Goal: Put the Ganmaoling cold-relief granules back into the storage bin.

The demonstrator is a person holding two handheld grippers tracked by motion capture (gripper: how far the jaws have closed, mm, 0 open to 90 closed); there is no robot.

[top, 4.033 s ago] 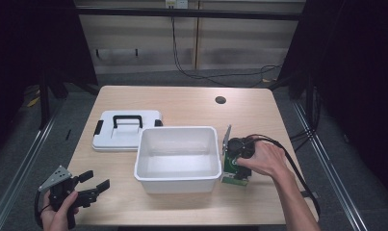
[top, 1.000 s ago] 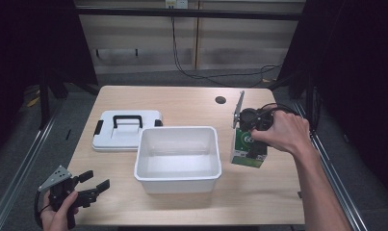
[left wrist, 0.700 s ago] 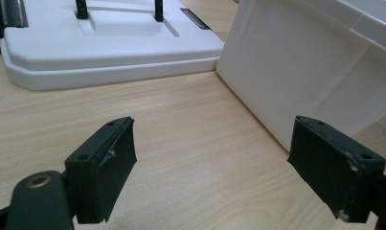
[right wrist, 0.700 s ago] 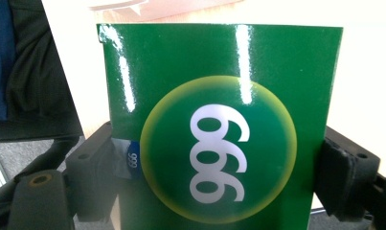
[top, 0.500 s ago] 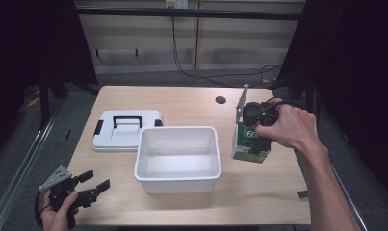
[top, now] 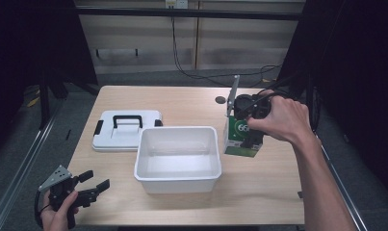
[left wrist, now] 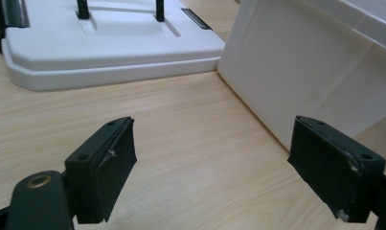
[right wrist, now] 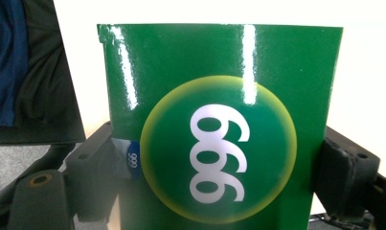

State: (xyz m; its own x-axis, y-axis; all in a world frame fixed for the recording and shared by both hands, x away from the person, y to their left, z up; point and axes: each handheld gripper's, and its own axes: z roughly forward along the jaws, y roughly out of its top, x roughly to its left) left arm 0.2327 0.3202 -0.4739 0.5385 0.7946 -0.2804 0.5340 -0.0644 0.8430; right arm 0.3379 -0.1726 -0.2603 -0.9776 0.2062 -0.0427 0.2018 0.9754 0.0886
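The right gripper squeezes a green carton with "999" in a yellow circle, one jaw on each side. The carton is near the right edge of the table, just beside the white tub. The left gripper is at the front left corner, jaws wide apart, holding nothing. A white lid with a black handle lies behind the tub's left end.

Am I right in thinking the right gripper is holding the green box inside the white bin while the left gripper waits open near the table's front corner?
Not quite: the green box is outside the white bin, just to its right, as the high view shows. The right gripper does hold it, and the left gripper does wait open near the front corner.
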